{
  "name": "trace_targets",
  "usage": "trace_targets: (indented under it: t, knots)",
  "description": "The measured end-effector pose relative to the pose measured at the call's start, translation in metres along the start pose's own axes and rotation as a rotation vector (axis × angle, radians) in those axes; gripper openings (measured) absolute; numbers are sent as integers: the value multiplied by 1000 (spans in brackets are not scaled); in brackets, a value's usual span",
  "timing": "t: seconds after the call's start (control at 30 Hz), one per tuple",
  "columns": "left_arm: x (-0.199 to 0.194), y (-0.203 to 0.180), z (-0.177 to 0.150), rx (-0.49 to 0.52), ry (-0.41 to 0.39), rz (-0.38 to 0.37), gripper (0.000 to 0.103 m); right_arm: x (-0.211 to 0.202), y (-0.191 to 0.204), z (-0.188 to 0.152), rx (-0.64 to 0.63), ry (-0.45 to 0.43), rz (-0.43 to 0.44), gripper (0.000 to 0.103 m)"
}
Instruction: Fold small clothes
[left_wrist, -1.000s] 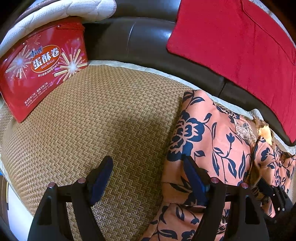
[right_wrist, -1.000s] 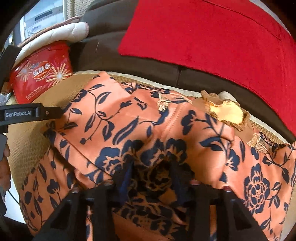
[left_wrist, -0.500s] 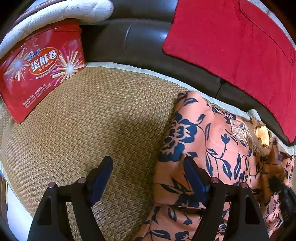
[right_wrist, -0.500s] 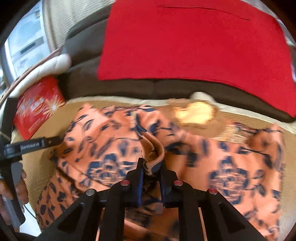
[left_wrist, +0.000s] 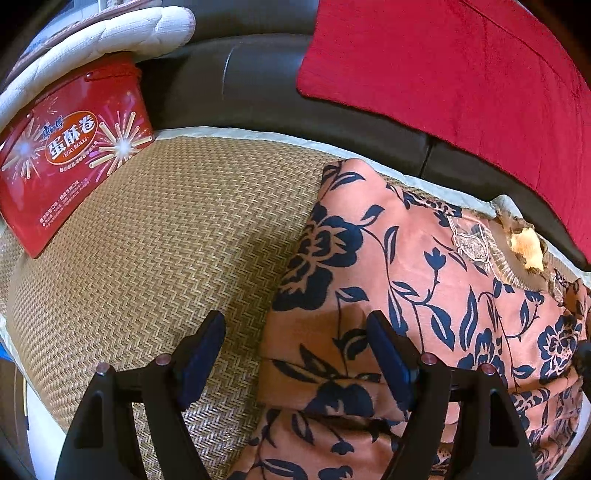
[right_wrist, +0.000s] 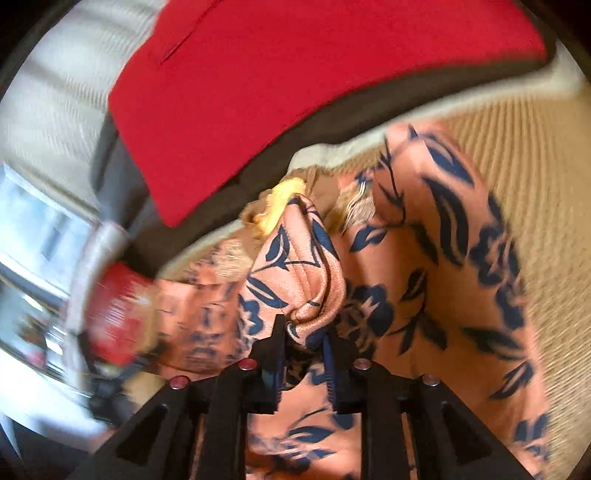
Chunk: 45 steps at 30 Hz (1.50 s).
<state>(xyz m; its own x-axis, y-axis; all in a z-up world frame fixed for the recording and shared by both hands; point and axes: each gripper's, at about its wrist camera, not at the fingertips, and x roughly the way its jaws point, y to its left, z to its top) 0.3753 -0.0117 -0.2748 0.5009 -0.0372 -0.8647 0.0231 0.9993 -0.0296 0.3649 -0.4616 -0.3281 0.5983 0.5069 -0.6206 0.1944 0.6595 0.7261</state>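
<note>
An orange garment with dark blue flowers (left_wrist: 406, 266) lies on a woven straw mat (left_wrist: 166, 251) on a sofa seat. My left gripper (left_wrist: 295, 343) is open and empty, hovering over the garment's left edge, its right finger above the cloth and its left finger above the mat. My right gripper (right_wrist: 304, 332) is shut on a bunched fold of the same garment (right_wrist: 299, 273) and holds it lifted above the rest of the cloth. The right wrist view is blurred by motion.
A red egg-roll tin (left_wrist: 70, 155) stands at the mat's far left, with a white quilted cushion (left_wrist: 110, 37) behind it. A red cloth (left_wrist: 461, 62) drapes over the dark sofa back (left_wrist: 240, 81). The tin also shows in the right wrist view (right_wrist: 114, 314).
My right gripper closed on a fold of the garment, lifted it and swung, tilting its view. The garment's left part shifted right on the mat. My left gripper stayed open.
</note>
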Motion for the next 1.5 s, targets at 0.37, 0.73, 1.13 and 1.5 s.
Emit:
trace_targets:
  t: [0.37,0.73,1.13,1.5]
  knots:
    - [1,-10,2,10,2,-1,79,23,19,3,-19,-36,2,7]
    - [-6,-27,0,47,-38,1,79,-29,-25,6,12,-173,-351,6]
    - [3,-54,-10,186,9,69,79,-94,-16,12,22,-396,-274,17]
    - [-16,-103,-15,290,-95,21,79,-15,8,7,-134,-157,-386,16]
